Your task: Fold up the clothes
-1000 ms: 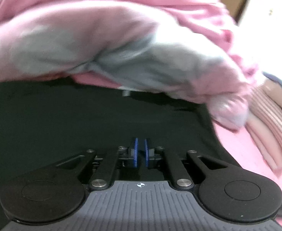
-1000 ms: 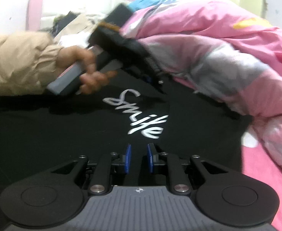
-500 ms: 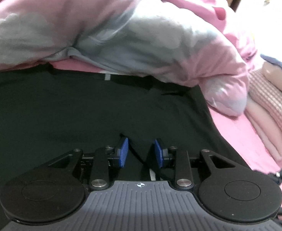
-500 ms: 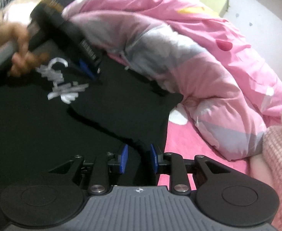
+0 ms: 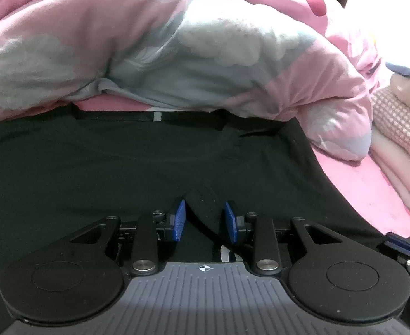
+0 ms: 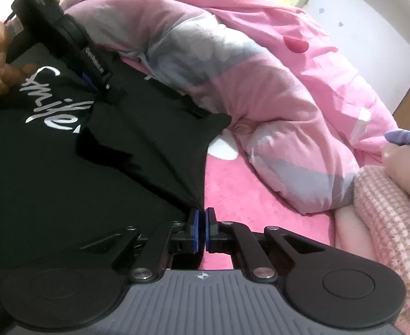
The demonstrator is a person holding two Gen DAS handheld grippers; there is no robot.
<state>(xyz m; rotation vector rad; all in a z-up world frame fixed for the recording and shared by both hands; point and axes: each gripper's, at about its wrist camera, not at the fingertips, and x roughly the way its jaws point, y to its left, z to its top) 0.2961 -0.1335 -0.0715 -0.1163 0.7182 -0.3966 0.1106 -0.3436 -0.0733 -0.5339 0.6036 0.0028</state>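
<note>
Sleeve fold under way on the bed (image 6: 232, 184): right gripper (image 6: 202, 230) has just clenched the black T-shirt (image 6: 65, 167) edge; left gripper (image 5: 203, 220), jaws released, straddles a fabric ridge. Next, it must pinch it.

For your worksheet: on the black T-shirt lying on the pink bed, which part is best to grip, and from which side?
Grip the black T-shirt at its pointed corner on the pink sheet, coming low from the near, open side. That edge lies thin and free, while the duvet crowds the far side. The right gripper sits shut there.
</note>
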